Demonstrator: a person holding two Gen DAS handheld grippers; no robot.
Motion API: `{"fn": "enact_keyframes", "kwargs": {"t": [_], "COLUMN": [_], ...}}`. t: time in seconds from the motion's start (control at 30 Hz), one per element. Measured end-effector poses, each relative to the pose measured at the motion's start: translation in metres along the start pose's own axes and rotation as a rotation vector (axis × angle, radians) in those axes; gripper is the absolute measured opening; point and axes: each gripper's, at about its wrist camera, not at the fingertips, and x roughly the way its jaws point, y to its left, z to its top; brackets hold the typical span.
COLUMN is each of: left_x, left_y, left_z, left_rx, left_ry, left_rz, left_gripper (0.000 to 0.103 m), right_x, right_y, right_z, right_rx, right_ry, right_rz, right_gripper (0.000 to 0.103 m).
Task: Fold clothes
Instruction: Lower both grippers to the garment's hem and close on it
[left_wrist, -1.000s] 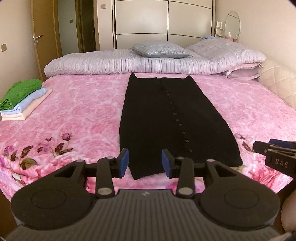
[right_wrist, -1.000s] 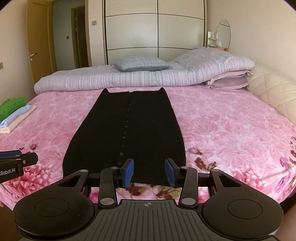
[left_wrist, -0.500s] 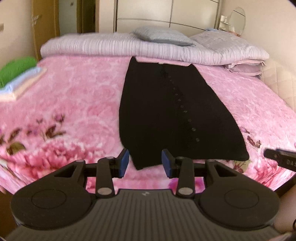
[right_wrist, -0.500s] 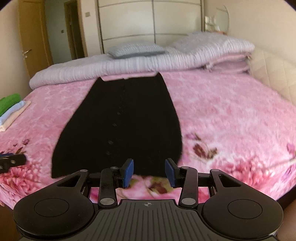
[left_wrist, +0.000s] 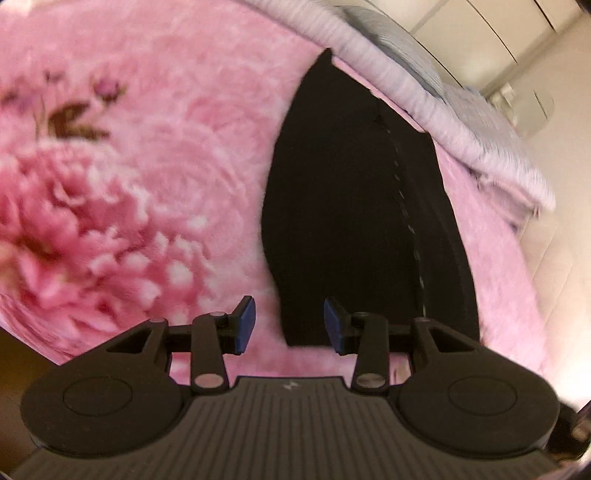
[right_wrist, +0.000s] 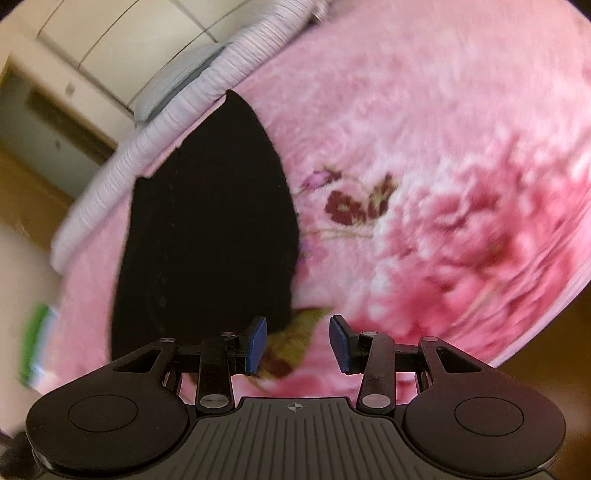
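Folding looks unfinished: long black buttoned knit garment (left_wrist: 343, 206) lies full-length on pink floral blanket (left_wrist: 147, 166), left gripper (left_wrist: 289, 325) and right gripper (right_wrist: 298, 345) spread, empty, at its near corners.

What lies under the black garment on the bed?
The black garment lies flat on the pink floral blanket, which shows on both sides. The blanket's pattern beneath the garment is covered.
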Motion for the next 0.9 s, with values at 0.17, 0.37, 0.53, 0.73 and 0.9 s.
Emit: {"fn": "enact_keyframes", "kwargs": {"t": [0.17,0.37,0.53,0.73,0.9], "left_x": [0.022,0.036,0.048,0.061,0.067], "left_y": [0.015,0.03,0.042,0.043,0.041], "left_z": [0.009,0.01,0.01,0.012,0.011], "left_rx": [-0.088,-0.183,-0.262,-0.286,-0.243], "left_ry": [0.015,0.04,0.06,0.095,0.103], "left_rz": [-0.063,-0.175,-0.269,-0.35,-0.338], "left_gripper": [0.036,0.035,0.035,0.033,0.012], "right_x": [0.022,0.034,0.048,0.062,0.07], "right_y": [-0.023,-0.031,-0.03,-0.034,-0.031], "right_z": [0.023,0.035,0.036,0.04,0.041], "right_rx": [0.136,0.159,0.139,0.17,0.148], "right_ry": [0.043,0.089,0.15,0.171,0.183], "right_rz": [0.07,0.17,0.239,0.312,0.304], "right_gripper": [0.042,0.042,0.042,0.041,0.019]}}
